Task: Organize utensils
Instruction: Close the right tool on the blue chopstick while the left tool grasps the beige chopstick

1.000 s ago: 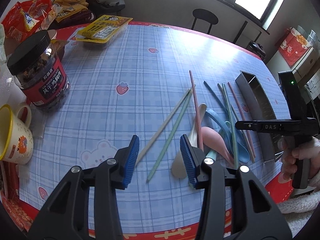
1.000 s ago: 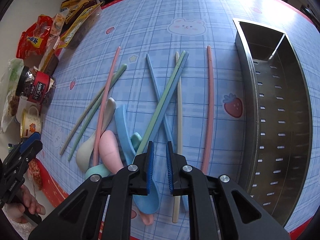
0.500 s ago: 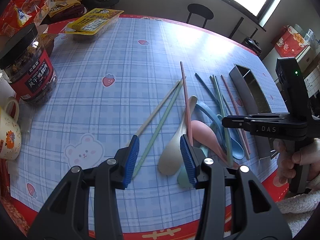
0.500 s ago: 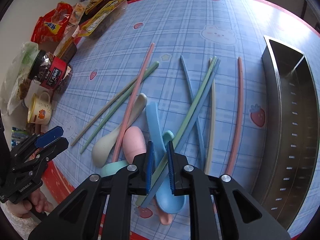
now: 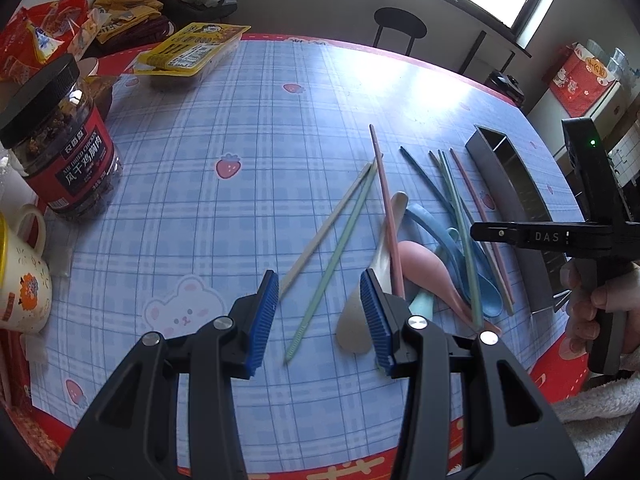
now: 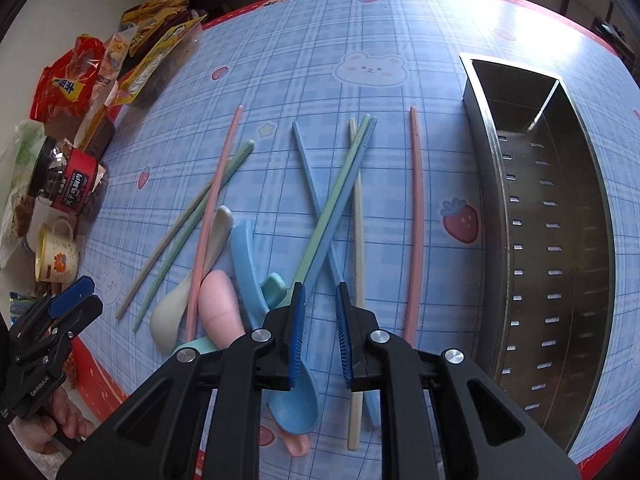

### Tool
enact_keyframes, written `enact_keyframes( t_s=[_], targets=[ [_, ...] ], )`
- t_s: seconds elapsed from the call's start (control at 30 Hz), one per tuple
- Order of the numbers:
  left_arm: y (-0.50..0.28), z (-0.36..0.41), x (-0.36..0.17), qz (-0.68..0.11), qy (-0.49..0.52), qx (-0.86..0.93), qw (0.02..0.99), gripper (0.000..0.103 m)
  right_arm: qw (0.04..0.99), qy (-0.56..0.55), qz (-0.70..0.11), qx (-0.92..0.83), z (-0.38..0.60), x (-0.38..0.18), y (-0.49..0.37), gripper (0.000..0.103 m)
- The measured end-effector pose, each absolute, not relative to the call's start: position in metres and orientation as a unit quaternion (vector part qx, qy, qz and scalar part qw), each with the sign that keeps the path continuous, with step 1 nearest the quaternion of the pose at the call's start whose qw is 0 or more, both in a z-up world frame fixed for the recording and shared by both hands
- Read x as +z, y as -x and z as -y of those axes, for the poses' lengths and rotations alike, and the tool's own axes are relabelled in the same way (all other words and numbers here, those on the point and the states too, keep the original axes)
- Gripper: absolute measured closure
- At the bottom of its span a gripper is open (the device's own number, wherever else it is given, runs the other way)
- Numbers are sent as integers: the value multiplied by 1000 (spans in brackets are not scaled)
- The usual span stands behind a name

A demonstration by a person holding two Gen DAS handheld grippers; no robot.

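Note:
Pastel chopsticks and spoons lie in a loose pile on the blue checked tablecloth. My right gripper hovers over the pile's near end, its pads a narrow gap apart with nothing pressed between them. A green and a blue chopstick run side by side under its left fingertip. A blue spoon, a pink spoon and a cream spoon lie just left of it. The steel utensil holder stands to the right. My left gripper is open above a green chopstick, holding nothing.
A red-labelled jar, a yellow-rimmed mug and snack packets crowd the table's left and far side. The red table edge runs close under both hands. The right gripper shows in the left view, with a hand on its handle.
The right wrist view swung left over the pile half a second ago and has come back. No utensil has shifted. The left gripper stays open, about where it was.

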State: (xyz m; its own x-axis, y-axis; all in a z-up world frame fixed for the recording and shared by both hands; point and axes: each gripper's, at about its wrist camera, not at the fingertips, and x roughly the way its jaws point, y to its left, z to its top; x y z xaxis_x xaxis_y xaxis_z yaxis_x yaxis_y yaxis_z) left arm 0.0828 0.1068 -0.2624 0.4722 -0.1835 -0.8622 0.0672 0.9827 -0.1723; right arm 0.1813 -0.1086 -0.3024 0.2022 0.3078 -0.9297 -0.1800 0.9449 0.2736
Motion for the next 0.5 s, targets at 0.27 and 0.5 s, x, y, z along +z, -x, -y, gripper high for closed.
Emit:
enact_keyframes(
  t_s=[0.27,0.5],
  targets=[
    [-115,-114,-283,-527,13,-84,846,59,772,-62,-612,159,105,-304,-186,87],
    [-130,-101,-303,-543,-27,-102,833,64,771,-63,-613,161,101,-305,-190,87]
  ],
)
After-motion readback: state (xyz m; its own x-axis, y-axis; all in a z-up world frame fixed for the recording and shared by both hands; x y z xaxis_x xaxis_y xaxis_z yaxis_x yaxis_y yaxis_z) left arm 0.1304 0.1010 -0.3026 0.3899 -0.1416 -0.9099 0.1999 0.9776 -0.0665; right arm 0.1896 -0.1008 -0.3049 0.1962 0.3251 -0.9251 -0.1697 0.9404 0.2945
